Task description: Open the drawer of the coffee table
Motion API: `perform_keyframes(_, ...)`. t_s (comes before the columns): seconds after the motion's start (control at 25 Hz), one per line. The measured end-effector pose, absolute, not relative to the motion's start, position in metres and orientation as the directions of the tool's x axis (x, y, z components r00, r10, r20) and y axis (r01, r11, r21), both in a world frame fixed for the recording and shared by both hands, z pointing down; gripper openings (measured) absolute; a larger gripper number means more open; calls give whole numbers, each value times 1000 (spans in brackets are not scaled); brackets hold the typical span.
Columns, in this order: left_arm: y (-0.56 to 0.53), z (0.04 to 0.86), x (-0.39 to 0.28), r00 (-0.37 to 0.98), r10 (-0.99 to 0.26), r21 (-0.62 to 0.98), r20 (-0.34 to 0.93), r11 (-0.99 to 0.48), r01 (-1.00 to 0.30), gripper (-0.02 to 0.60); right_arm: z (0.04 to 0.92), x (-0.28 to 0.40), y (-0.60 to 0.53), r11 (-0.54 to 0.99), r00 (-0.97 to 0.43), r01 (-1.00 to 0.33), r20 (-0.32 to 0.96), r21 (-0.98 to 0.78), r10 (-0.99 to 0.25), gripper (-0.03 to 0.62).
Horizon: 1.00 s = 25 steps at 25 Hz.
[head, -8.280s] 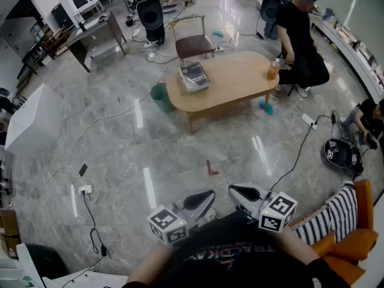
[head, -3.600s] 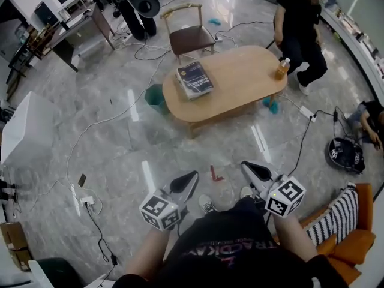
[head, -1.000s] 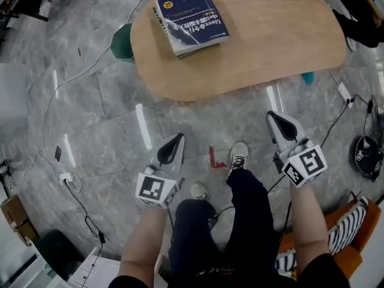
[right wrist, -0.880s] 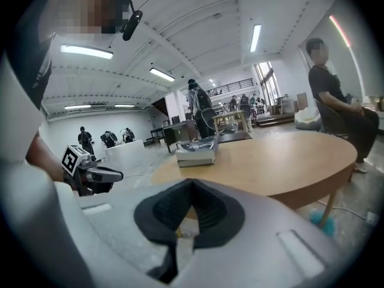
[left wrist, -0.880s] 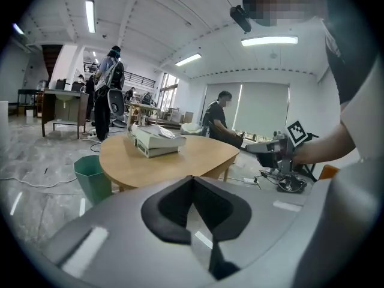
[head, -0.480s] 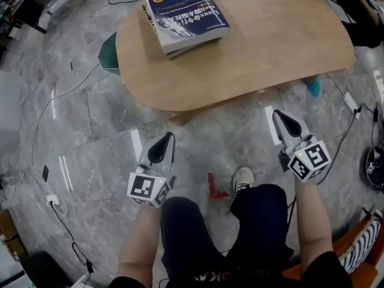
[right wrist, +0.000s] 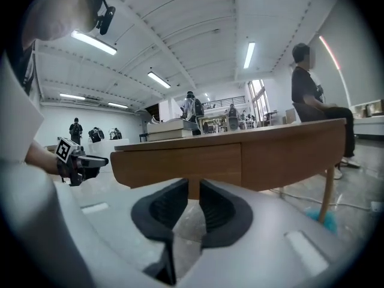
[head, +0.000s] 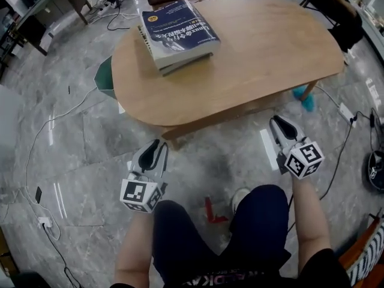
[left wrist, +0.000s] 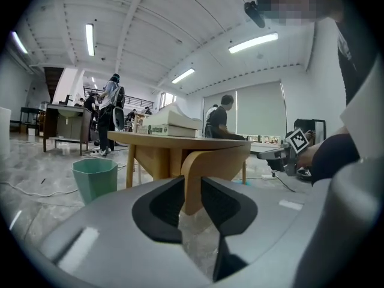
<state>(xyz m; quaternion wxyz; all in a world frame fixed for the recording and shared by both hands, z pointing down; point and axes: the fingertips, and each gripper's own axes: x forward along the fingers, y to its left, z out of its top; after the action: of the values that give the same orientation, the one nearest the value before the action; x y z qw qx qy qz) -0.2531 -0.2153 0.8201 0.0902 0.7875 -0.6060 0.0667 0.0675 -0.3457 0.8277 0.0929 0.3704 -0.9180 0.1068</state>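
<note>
Since the drawer sat shut under the top of the coffee table, just ahead of and slightly above the right gripper, I judged that gripper the one to make the pull. Its jaws had just been opening and stood slightly parted with nothing between them, while the left gripper, also just opened, wider and empty, faced only the table leg straight ahead. No handle showed, so I would have raised the right gripper to the panel's lower edge, pinched there, and drawn straight back along its jaw line.
</note>
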Motion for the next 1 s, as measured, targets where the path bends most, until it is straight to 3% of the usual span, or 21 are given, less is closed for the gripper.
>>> perform_keyframes(0.12,-221,818,-250,264,-940,75,217,-253,-965,141,833,78,-357,687,-688,-717,273,-118,-672,90)
perform_keyframes(0.4,-237,824,-246,263,-940,80,217,-252,-965,192,849,86,-404,694,-683,-713,320,-96,-657,238)
perform_keyframes(1.0,-259,832,-235,265,-938,92,223,-251,-964,212,847,71,-433,778,-752,-625,324,-71,-574,278)
